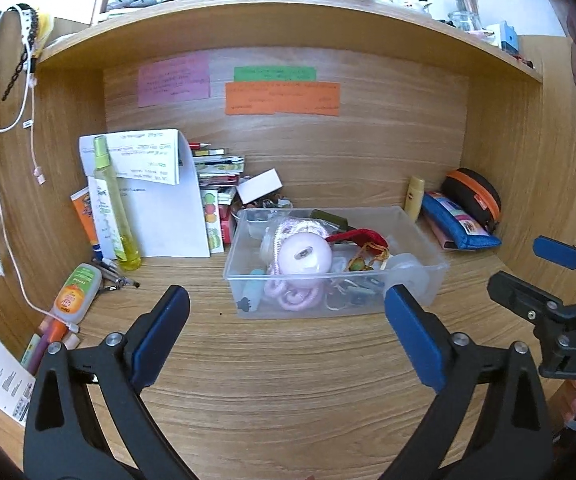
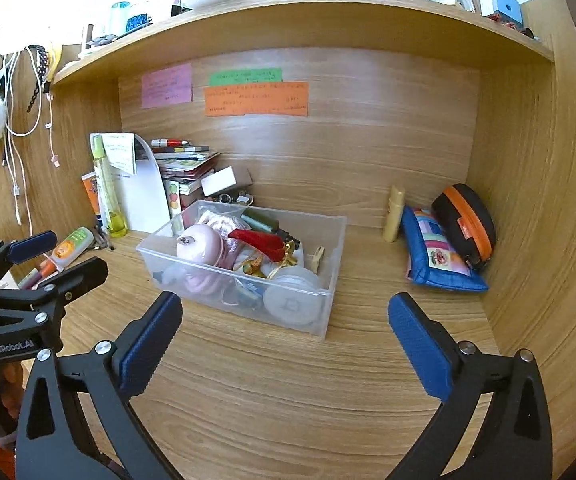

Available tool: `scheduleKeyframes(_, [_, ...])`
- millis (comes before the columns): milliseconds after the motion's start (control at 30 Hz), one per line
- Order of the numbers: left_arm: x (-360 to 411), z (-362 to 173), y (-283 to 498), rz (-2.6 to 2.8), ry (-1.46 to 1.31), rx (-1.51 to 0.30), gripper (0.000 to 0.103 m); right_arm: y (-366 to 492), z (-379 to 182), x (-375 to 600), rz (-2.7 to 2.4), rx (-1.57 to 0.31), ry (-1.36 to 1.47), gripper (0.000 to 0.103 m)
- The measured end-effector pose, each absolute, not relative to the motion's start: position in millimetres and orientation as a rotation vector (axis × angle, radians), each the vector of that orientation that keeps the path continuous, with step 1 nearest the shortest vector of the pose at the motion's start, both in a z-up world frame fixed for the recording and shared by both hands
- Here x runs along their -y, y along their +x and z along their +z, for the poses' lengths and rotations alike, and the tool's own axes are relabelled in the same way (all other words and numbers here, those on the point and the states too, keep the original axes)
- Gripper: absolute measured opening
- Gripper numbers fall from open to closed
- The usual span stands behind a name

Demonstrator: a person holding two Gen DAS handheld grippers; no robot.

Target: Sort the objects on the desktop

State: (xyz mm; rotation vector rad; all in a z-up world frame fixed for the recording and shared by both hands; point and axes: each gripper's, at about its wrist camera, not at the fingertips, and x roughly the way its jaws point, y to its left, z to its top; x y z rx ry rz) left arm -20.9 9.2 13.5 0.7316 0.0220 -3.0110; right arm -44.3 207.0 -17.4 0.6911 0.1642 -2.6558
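Here both the left gripper [image 1: 285,312] and right gripper [image 2: 283,318] hover released before the clear bin [image 2: 330,300].

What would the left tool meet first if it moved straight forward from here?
Probably the clear plastic box of small items: it sits directly ahead, between the open fingers of the left tool, with only bare desk before it. Depth is uncertain.

Bright daylight comes from up high, behind the top shelf [image 1: 247,8], where the wall looks washed out white. Under the shelf the light is softer and warm. The wooden desk [image 1: 288,380] past the tongs shows only faint shadows. Both pictures bend a lot at the edges, and the corners go black. Writing on the colored notes [image 2: 255,98] is too blurry to read.
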Motion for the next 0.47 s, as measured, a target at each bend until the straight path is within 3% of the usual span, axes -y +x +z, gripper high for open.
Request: scheduleKeyframes(467, [-8.7, 8.2, -24.8, -3.015, 0.756, -0.022, 0.099, -56.2, -30.5, -201.5, -2.643, -0.183, 0.755, 0.103])
